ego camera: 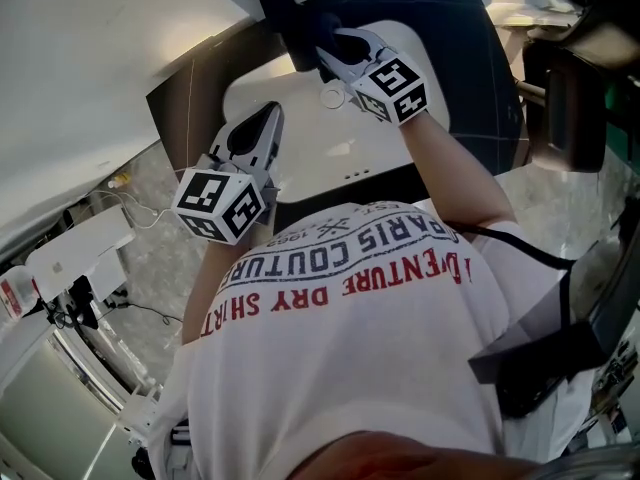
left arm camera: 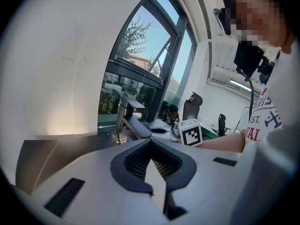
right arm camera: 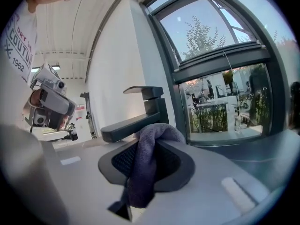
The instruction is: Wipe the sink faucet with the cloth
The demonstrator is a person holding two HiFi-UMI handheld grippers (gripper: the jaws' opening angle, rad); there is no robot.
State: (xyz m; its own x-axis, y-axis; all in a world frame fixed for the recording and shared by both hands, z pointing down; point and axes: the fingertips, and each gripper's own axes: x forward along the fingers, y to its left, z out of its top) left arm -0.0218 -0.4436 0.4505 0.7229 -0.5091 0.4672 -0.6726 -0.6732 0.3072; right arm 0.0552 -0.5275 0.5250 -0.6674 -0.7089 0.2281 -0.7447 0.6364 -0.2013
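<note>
In the right gripper view a dark grey faucet (right arm camera: 140, 118) stands before a window, its flat spout pointing left. My right gripper (right arm camera: 144, 161) is shut on a purple-grey cloth (right arm camera: 151, 142), and the bunched top of the cloth rests against the spout. In the head view the right gripper (ego camera: 322, 52) reaches over the back of the white sink (ego camera: 300, 153), with the dark cloth (ego camera: 300, 23) at its tip. My left gripper (ego camera: 268, 118) hangs over the sink's left side with its jaws together and nothing between them. The left gripper view shows the faucet (left arm camera: 129, 118) farther off.
A dark counter (ego camera: 195, 103) surrounds the sink, with a white wall on the left and a large window (right arm camera: 220, 88) behind the faucet. Office chairs (left arm camera: 191, 108) stand further back in the room. The person's white shirt (ego camera: 380, 348) fills the lower head view.
</note>
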